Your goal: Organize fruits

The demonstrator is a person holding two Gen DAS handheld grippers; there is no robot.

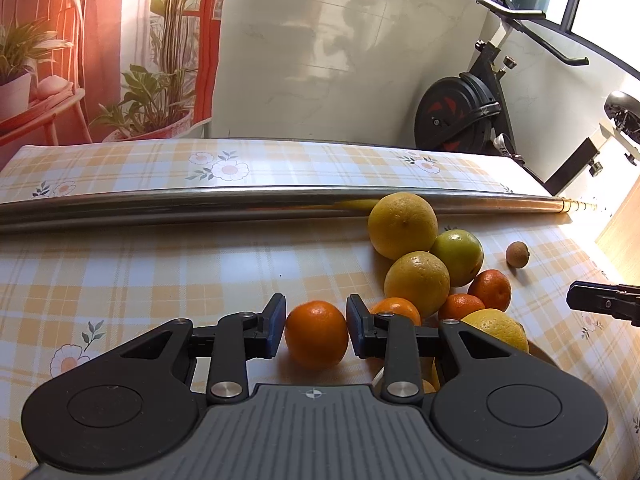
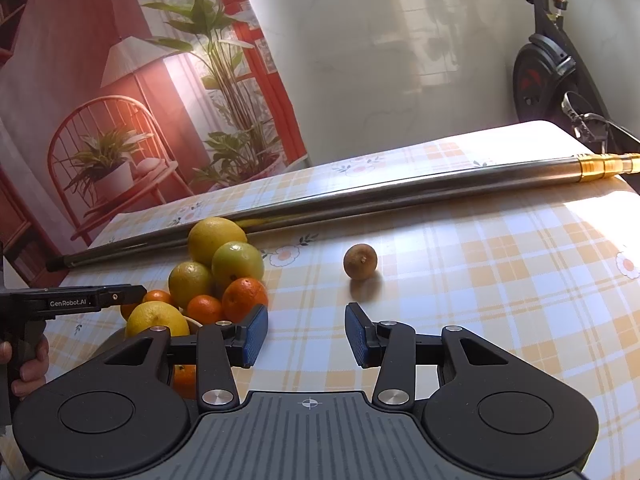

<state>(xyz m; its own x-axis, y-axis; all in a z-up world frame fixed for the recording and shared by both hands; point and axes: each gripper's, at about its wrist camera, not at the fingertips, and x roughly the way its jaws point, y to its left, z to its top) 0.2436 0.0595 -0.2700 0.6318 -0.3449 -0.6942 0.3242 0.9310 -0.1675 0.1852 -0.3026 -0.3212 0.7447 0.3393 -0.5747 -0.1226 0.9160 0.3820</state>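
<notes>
A small orange tangerine (image 1: 317, 334) sits between the blue pads of my left gripper (image 1: 316, 330), which touch it on both sides just above the checked tablecloth. To its right lies a heap of citrus: a big yellow one (image 1: 402, 224), a green one (image 1: 460, 256), another yellow one (image 1: 418, 282) and small tangerines (image 1: 490, 288). The heap (image 2: 224, 268) shows again at the left of the right wrist view. My right gripper (image 2: 306, 336) is open and empty. A small brown fruit (image 2: 360, 261) lies alone ahead of it, well apart.
A long metal pole (image 1: 280, 198) lies across the table behind the fruit. An exercise bike (image 1: 460, 112) stands past the table's far right corner. A hand (image 2: 28, 364) holds the left gripper's handle. The tablecloth (image 2: 500, 280) to the right of the brown fruit is bare.
</notes>
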